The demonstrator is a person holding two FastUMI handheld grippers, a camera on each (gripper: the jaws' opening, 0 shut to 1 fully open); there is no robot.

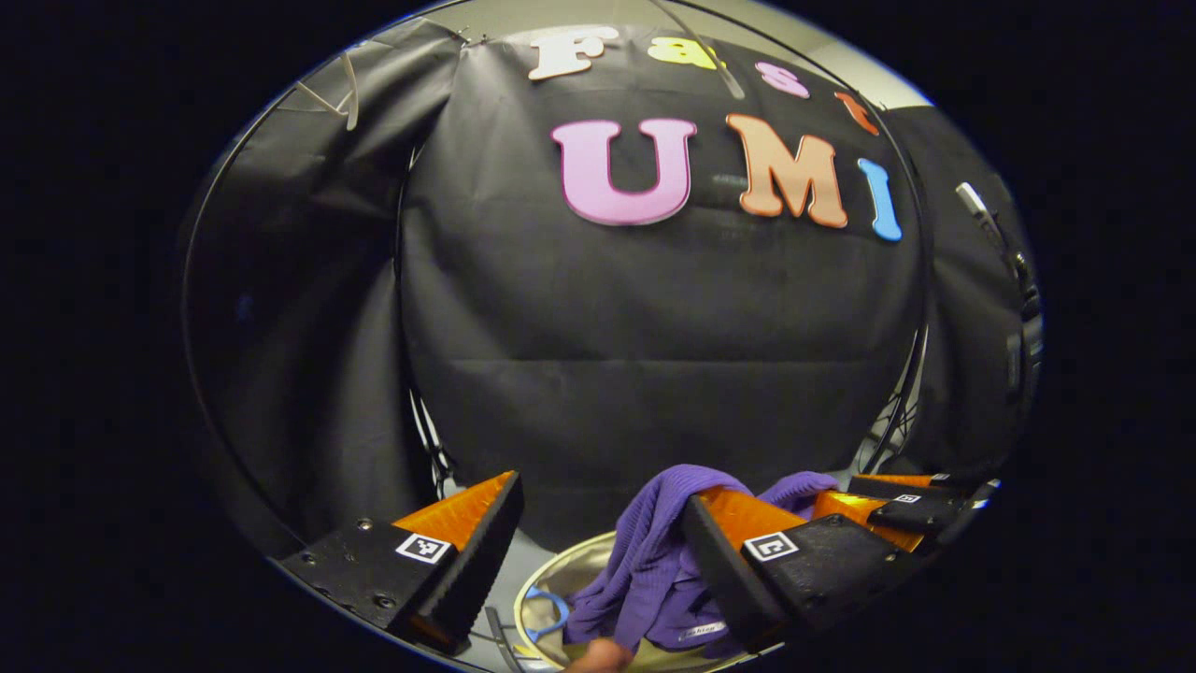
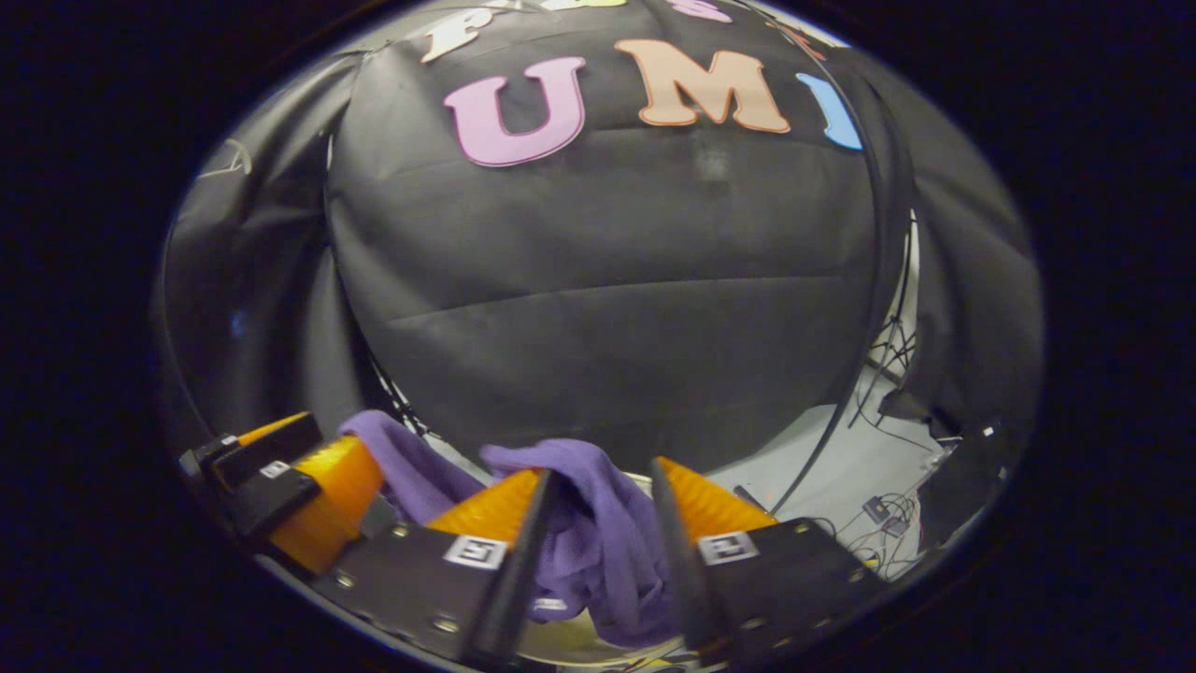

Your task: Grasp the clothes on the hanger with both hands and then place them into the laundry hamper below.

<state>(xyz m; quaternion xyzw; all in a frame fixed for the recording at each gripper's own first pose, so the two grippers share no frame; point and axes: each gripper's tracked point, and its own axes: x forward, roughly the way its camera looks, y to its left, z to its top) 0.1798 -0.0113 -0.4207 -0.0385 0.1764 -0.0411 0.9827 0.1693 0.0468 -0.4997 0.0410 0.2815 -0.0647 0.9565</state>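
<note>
My right fingers (image 2: 598,523) stand parted around the purple garment (image 2: 589,533), which hangs at 6 o'clock over the hamper (image 1: 561,570); my left fingers (image 1: 603,551) are released.

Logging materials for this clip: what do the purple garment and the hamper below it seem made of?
Purple garment: soft knit fabric, matte, judging by fine ribbing and limp folds. Hamper: pale, slightly glossy lining with a stiff round rim, possibly coated fabric or plastic; hard to tell.

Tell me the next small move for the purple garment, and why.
Probably draw both tongs back and up. The left tongs stand open, the garment draped on one finger. The right tongs stand apart around it, apparently not pinching. It already hangs into the hamper, so lifting clear should let it drop.
</note>
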